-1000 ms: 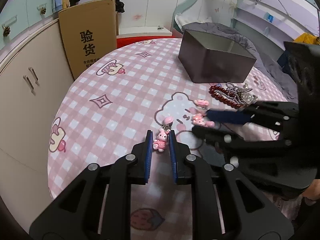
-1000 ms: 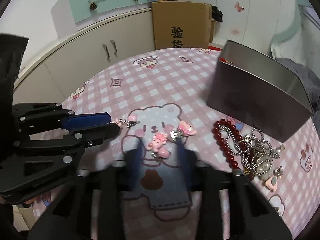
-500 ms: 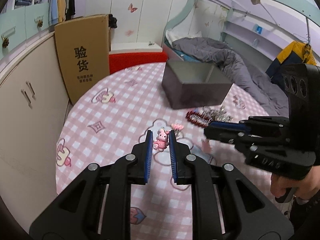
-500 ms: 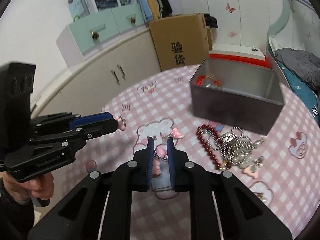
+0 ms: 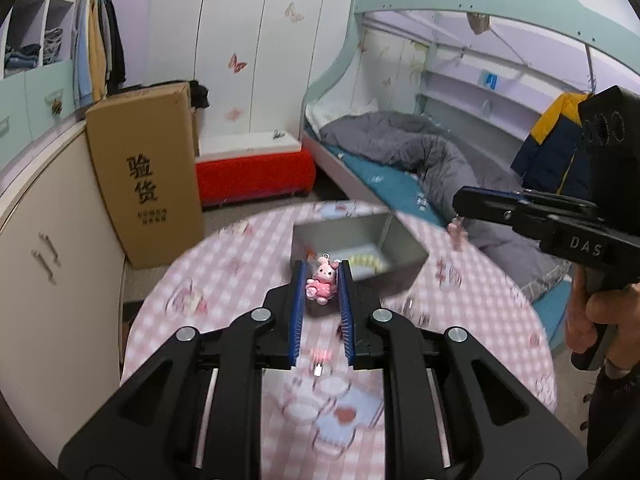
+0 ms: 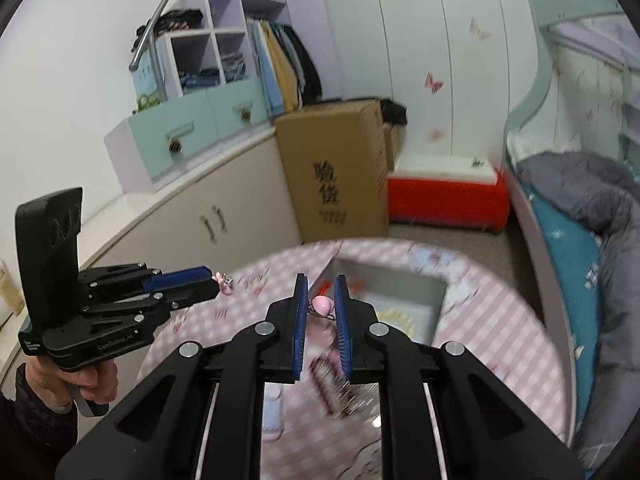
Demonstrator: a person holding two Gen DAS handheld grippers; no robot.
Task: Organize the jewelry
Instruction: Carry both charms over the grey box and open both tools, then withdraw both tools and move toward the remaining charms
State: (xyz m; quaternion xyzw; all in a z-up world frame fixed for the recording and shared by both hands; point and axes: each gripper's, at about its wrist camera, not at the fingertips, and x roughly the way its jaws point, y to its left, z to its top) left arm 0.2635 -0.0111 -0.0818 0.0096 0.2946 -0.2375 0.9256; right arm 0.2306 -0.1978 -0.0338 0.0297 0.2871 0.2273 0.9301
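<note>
The left tongs are closed on one pink bunny charm, pinched between the two blue pads and held in the air above the counter, just in front of the grey box. The right tongs grip a second pink charm between their pads, also held up over the box; only its rounded pink end and a bit of metal loop show. Each tongs appear in the other's view, a charm dangling at the tip. The one box sits open on the pink checked counter, with something yellow and something red inside, too blurred to name. A dark red bead string, possibly tangled with silver chain, lies on the counter below the right tongs.
</note>
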